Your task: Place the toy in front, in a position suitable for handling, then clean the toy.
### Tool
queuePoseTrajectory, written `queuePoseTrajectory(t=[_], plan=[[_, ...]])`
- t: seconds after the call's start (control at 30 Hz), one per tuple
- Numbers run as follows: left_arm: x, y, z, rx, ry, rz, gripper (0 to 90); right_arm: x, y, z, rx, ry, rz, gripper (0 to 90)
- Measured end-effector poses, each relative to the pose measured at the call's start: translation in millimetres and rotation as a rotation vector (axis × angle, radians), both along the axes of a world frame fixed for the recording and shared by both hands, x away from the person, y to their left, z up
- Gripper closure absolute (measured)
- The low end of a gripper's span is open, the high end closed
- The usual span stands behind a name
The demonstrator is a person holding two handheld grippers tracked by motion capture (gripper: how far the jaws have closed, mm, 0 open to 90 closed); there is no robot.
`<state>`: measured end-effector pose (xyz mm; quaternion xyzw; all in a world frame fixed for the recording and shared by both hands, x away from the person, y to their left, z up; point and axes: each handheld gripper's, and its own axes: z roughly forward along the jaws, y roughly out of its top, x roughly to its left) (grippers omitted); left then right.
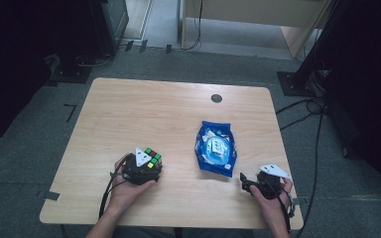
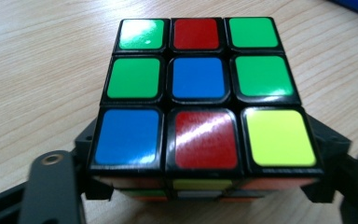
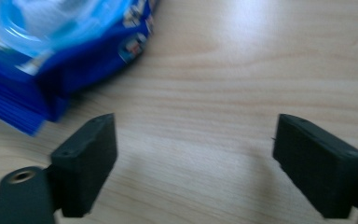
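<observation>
The left gripper [image 1: 146, 166] is holding its jaws on either flank of the puzzle cube [image 2: 205, 95], one black pad sitting against each side of the cube's lower layer in the left gripper view; whether the pads are pressing hard or merely resting there is not clear. The cube is sitting on the wooden table [image 1: 144, 111], its top face showing green, red, blue and yellow stickers. In the high view the left hand [image 1: 129, 191] is wrapping the gripper body from the near side, and a black cable is trailing back along the forearm.

The right gripper [image 3: 193, 158] is keeping its jaws wide apart with nothing but bare wood between them. The blue snack bag [image 3: 51, 60] is lying just beyond its left pad, near but not touching.

Taking the cube as the landmark: the snack bag [image 1: 216, 148] is lying flat to the right of it, a clear gap of table between them. The right gripper [image 1: 260, 183] is sitting farther right again and nearer the table's near edge, held by the right hand [image 1: 273, 198]. A small dark round grommet [image 1: 216, 98] is lying well beyond the cube, toward the far edge.
</observation>
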<state>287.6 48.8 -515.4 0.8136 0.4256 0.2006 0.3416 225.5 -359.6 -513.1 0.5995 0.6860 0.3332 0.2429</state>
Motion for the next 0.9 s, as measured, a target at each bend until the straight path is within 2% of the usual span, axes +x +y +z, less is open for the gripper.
queuePoseTrajectory(t=[0.07,0.1,0.17,0.3,0.4,0.5,0.6,0.7,0.77,0.9], plan=[[0.9,0.9,0.3,-0.014,0.003,-0.011,33.4,-1.6,4.8,9.0,0.031,-0.022,0.019,14.7],[1.0,0.8,0.4,-0.016,0.005,-0.016,33.7,-1.7,7.1,13.8,0.047,-0.032,0.033,14.8],[-0.3,-0.1,0.9,-0.016,0.0,-0.026,33.9,0.0,12.9,23.5,0.044,-0.051,0.034,16.4],[-3.2,-1.5,5.9,-0.022,-0.02,-0.043,34.0,8.1,24.0,41.4,0.055,-0.048,0.019,24.5],[-3.2,-2.5,12.8,-0.038,-0.026,-0.047,34.0,15.5,33.1,52.8,0.09,-0.056,0.047,27.5],[-1.2,-5.0,16.8,-0.032,-0.043,-0.052,34.0,27.6,47.0,61.7,0.111,-0.062,0.086,32.2],[0.0,-5.3,17.0,-0.054,-0.04,-0.04,34.0,43.1,60.5,63.1,0.118,-0.051,0.132,38.9],[-1.4,-5.3,16.4,-0.049,-0.041,-0.051,34.0,56.8,72.7,57.5,0.111,-0.016,0.155,42.6],[-2.9,-5.8,16.7,-0.049,-0.044,-0.056,34.0,62.0,78.2,51.8,0.102,0.004,0.157,43.2],[-4.4,-4.2,18.1,-0.062,-0.052,-0.061,34.0,64.7,86.7,39.6,0.118,0.04,0.159,44.2]])
